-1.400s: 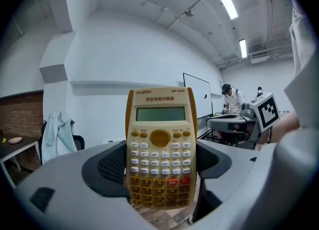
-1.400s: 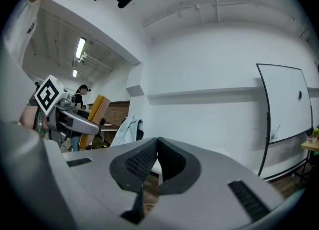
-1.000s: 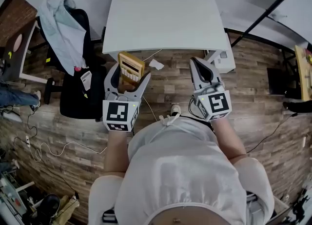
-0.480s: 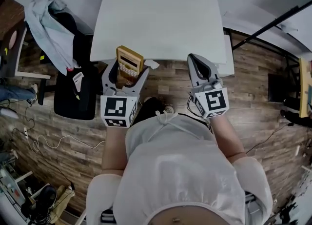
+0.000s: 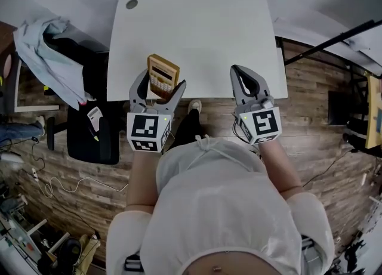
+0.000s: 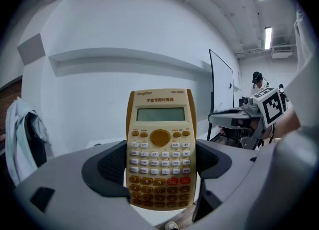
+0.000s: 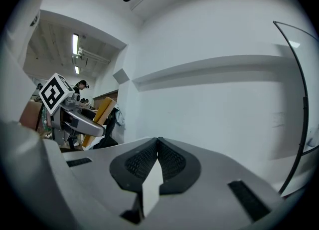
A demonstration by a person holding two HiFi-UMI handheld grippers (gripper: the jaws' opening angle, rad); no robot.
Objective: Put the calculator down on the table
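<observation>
A yellow calculator [image 5: 162,76] stands upright between the jaws of my left gripper [image 5: 159,84], which is shut on its lower sides. In the left gripper view the calculator [image 6: 160,149] faces the camera, screen on top, keys below, in my left gripper [image 6: 160,166]. It hangs over the near left edge of the white table [image 5: 197,23]. My right gripper [image 5: 246,78] is shut with nothing in it, above the table's near right edge. In the right gripper view its pads [image 7: 172,160] meet, my right gripper [image 7: 158,144] pointing at a white wall.
A black chair [image 5: 83,113] draped with a pale garment [image 5: 45,47] stands left of the table. A round cable hole [image 5: 132,4] marks the table's far left corner. Wood floor lies below; a dark stand [image 5: 334,35] runs at the right.
Both grippers have come forward, from over the floor to over the table's near edge. The calculator stays held in the left gripper. The person has stepped nearer the table.
</observation>
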